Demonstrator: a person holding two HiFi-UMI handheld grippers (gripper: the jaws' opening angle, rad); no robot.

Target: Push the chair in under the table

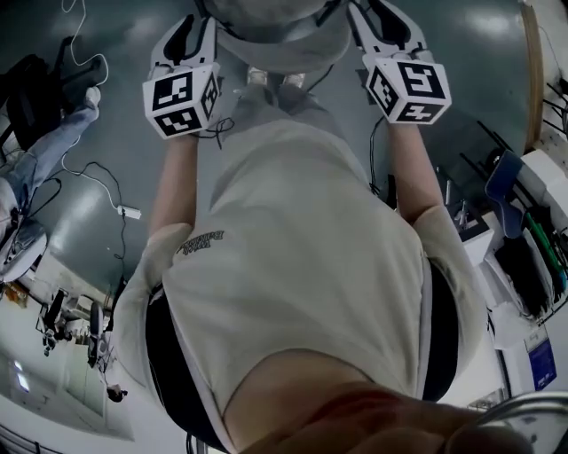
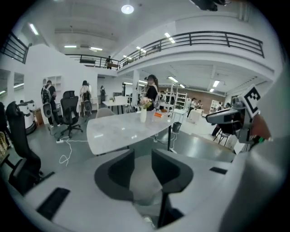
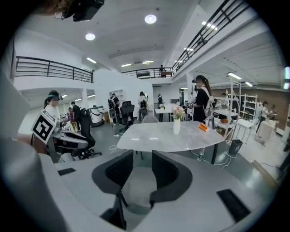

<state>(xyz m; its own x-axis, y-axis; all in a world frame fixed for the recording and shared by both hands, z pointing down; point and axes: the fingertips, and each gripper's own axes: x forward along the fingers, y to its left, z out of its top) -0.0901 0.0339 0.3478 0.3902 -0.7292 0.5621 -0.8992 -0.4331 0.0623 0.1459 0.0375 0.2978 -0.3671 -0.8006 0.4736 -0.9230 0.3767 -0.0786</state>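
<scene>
The head view looks down my own torso to both arms stretched forward. A pale grey rounded chair back (image 1: pixel 271 35) lies at the top edge between my left gripper (image 1: pixel 188 31) and right gripper (image 1: pixel 383 22). In the left gripper view the left gripper (image 2: pixel 142 156) has its dark jaws apart, with a strip of the grey chair (image 2: pixel 144 183) showing in the gap. The right gripper (image 3: pixel 142 158) is likewise open over the grey chair (image 3: pixel 136 186). Neither pair of pads visibly presses on it. Straight ahead stands the pale marble-topped table (image 2: pixel 122 129) (image 3: pixel 158 136).
A white vase with flowers (image 3: pixel 176 123) and an orange item (image 3: pixel 202 128) sit on the table. A person (image 3: pixel 201 102) stands behind it. Black office chairs (image 2: pixel 18 149) (image 3: pixel 84 127) and a floor cable (image 2: pixel 65 147) lie left. A cluttered desk (image 1: pixel 532 239) stands on the right.
</scene>
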